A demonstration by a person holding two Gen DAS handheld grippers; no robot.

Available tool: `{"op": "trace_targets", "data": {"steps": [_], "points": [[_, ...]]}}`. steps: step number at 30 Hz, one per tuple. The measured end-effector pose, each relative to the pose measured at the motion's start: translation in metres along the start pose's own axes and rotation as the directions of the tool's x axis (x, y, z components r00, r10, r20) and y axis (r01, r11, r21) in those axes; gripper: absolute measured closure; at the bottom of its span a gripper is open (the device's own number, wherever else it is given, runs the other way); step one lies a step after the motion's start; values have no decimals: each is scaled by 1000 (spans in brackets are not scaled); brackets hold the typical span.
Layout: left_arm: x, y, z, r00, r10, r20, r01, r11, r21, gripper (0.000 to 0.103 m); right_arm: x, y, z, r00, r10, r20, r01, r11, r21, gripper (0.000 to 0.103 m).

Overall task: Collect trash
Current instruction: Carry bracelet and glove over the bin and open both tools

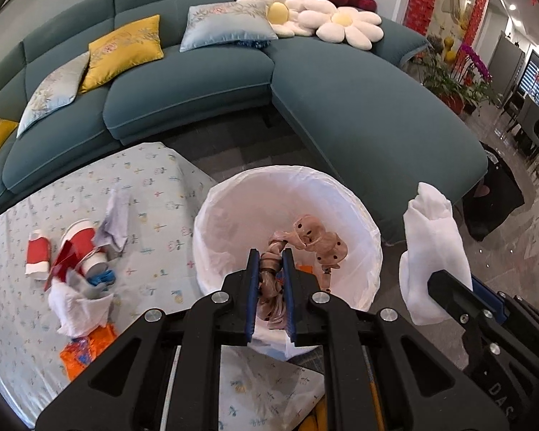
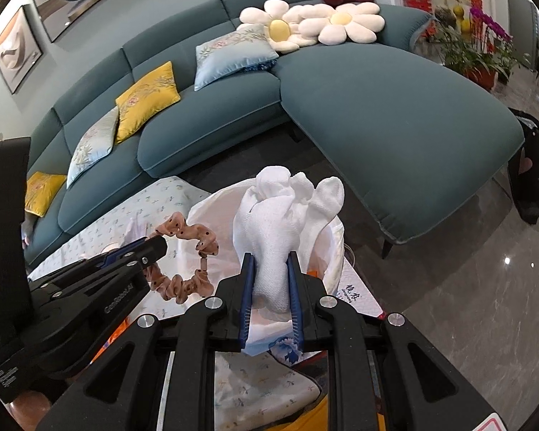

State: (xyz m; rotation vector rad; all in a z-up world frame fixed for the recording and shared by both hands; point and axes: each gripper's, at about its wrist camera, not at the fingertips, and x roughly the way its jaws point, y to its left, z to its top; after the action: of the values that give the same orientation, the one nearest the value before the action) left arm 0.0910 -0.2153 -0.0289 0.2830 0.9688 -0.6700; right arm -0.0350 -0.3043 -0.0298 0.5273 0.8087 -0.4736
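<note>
- Currently both grippers hang at the white-lined trash bin [image 1: 287, 212], which stands just beside the floral-clothed table [image 1: 54, 251].
- Left gripper [image 1: 271, 280]: fingers clenched on a pink polka-dot scrunchie [image 1: 316, 239]; its loop dangles over the bin's mouth, apparently not yet let go.
- Right gripper [image 2: 271, 280]: fingers pinched on a crumpled white paper towel [image 2: 280, 215]. From the left wrist view it sits beside the bin's rim rather than over the opening; from its own view it overlaps the liner.
- Progress, my judgement: partway. Two items are in hand at the bin, neither dropped.
- Left on the table: a red-and-white paper cup [image 1: 38, 254] lying on its side, a second crushed red-and-white cup [image 1: 84, 248], a grey crumpled wrapper [image 1: 115, 222], a white tissue wad [image 1: 79, 309], an orange snack packet [image 1: 86, 348], something small and blue [image 1: 102, 277] in the pile.
- Hard to make out: the bin's contents. The left gripper's fingers and the scrunchie cover the bottom; a sliver of orange shows there, and I cannot tell what it is.
- The table's near edge is cut off by the gripper bodies in both views, so more litter may lie out of sight.
- The small blue item is too tangled among the cups to name.
</note>
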Motion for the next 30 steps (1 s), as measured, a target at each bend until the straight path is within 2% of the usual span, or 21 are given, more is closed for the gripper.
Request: {"op": "trace_targets", "data": {"steps": [3, 4, 7, 16, 21, 24, 25, 30], "points": [[9, -1, 5, 1000, -9, -7, 9, 1000, -11, 88, 10, -1, 3, 1000, -7, -9, 7, 1000, 0, 86], [13, 0, 8, 1000, -13, -13, 13, 1000, -23, 83, 13, -1, 4, 1000, -7, -13, 7, 1000, 1, 85], [18, 7, 13, 1000, 6, -2, -6, 997, -72, 59, 22, -1, 6, 1000, -12, -24, 12, 1000, 1, 84], [17, 38, 11, 1000, 23, -4, -23, 990, -136, 55, 39, 16, 17, 999, -14, -29, 13, 999, -34, 84], [15, 62, 3, 999, 46, -13, -48, 984, -174, 53, 44, 34, 20, 999, -23, -23, 22, 997, -69, 79], [12, 76, -2, 998, 63, -15, -65, 978, -200, 46, 46, 45, 23, 1000, -25, -19, 23, 996, -87, 68], [10, 81, -5, 997, 70, -13, -71, 975, -211, 41, 45, 50, 24, 1000, -28, -13, 26, 995, -92, 63], [-1, 105, -17, 995, 95, -10, -95, 965, -243, 34, 42, 69, 22, 1000, -25, -3, 25, 993, -117, 52]]}}
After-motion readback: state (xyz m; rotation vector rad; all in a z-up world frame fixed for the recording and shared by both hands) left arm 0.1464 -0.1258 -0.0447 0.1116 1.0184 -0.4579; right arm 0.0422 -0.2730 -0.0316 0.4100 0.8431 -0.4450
